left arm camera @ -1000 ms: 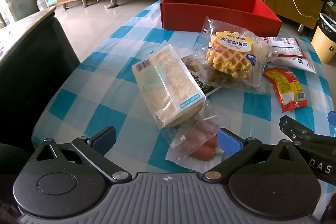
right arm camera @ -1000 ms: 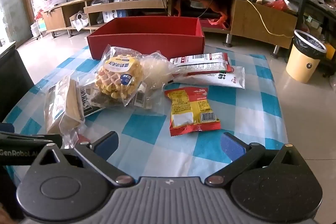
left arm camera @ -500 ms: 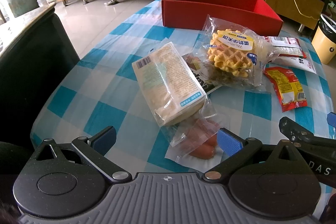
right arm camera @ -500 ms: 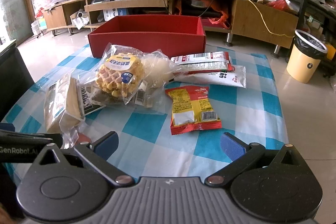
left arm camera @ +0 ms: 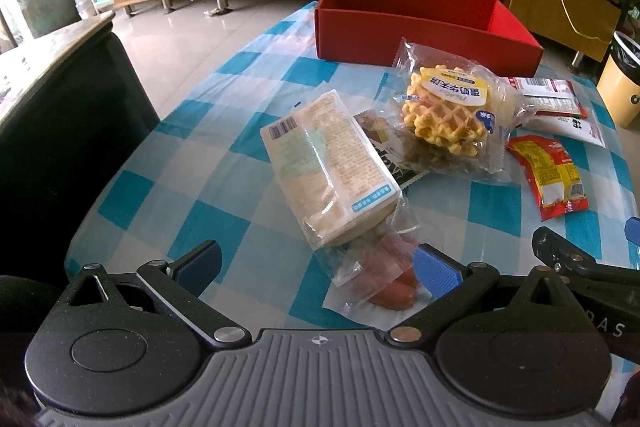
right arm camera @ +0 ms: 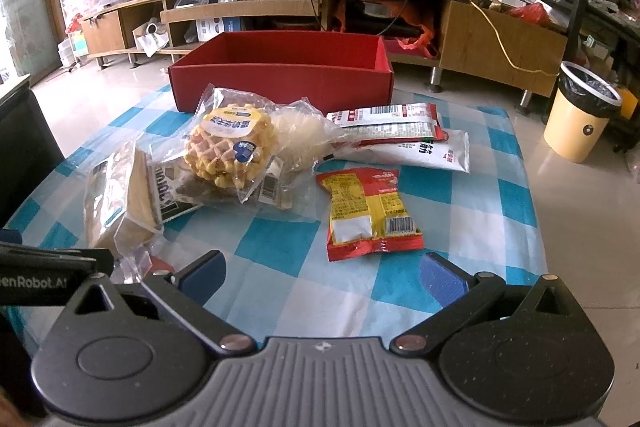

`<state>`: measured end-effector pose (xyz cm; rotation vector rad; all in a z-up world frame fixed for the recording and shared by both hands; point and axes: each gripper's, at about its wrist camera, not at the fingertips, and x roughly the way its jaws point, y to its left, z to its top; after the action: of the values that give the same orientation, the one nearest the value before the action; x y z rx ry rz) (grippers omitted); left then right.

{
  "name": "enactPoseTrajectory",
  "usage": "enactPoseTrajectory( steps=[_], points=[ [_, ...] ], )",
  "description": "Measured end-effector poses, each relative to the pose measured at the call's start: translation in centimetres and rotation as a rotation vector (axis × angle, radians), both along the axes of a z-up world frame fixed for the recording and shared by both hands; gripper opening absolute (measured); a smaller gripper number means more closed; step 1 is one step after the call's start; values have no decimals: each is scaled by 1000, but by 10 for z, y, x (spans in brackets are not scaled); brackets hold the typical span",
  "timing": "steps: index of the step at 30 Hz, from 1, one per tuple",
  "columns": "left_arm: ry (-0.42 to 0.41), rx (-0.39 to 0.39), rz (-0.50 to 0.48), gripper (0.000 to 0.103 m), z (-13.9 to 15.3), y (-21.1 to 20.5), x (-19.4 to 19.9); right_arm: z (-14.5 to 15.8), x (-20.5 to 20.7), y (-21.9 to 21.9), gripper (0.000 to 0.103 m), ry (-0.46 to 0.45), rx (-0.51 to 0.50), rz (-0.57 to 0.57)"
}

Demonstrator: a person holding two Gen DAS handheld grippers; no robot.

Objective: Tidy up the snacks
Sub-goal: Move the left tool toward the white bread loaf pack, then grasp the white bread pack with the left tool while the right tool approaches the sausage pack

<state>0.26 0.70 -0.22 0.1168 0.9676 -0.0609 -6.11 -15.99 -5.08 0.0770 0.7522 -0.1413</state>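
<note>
1. The left gripper [left arm camera: 316, 267] and right gripper [right arm camera: 322, 273] both hold their blue-padded fingers wide apart, gripping nothing.
2. At frame centre in the left view, a clear-wrapped cracker block [left arm camera: 330, 167] lies tilted over a crinkly sausage packet [left arm camera: 380, 281].
3. Right of it sits a golden waffle [left arm camera: 446, 115] in glossy film.
4. A flat red-and-yellow sachet [right arm camera: 370, 213] lies centre-right in the right view.
5. The red cardboard box [right arm camera: 280, 83] stands open at upper centre on the blue-checked tablecloth [right arm camera: 460, 215].
</note>
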Motion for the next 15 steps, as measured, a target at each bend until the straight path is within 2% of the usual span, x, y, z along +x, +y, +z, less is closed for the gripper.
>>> enactPoseTrajectory(
  steps=[8, 15],
  points=[
    [30, -41, 12, 103, -1, 6, 6, -3, 3, 4, 103, 19, -19, 6],
    [93, -103, 83, 103, -8, 18, 22, -4, 4, 8, 103, 24, -12, 33]
  ],
)
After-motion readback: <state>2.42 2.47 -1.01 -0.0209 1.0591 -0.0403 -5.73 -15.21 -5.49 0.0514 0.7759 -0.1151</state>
